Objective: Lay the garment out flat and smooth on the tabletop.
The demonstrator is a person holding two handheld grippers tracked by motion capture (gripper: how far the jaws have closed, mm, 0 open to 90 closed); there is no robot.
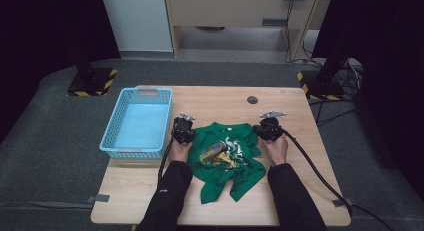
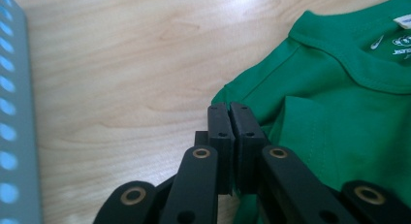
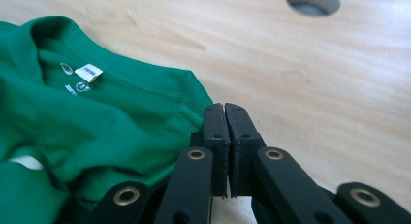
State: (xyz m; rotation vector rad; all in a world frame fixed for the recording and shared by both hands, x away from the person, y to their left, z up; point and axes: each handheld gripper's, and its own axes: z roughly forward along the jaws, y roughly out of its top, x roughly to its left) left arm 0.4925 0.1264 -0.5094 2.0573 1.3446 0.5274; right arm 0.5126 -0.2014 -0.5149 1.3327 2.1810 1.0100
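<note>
A green T-shirt with a printed front lies crumpled in the middle of the wooden table, collar toward the far side. My left gripper is at the shirt's left shoulder, my right gripper at its right shoulder. In the left gripper view the black jaws are pressed together at the shoulder corner of the shirt, and cloth runs under them. In the right gripper view the jaws are also together, at the edge of the shirt's other shoulder. The collar label faces up.
A light blue plastic basket stands on the table's left side, close to my left gripper; its wall shows in the left gripper view. A round cable hole sits at the far middle of the table. Each gripper trails a black cable toward the near edge.
</note>
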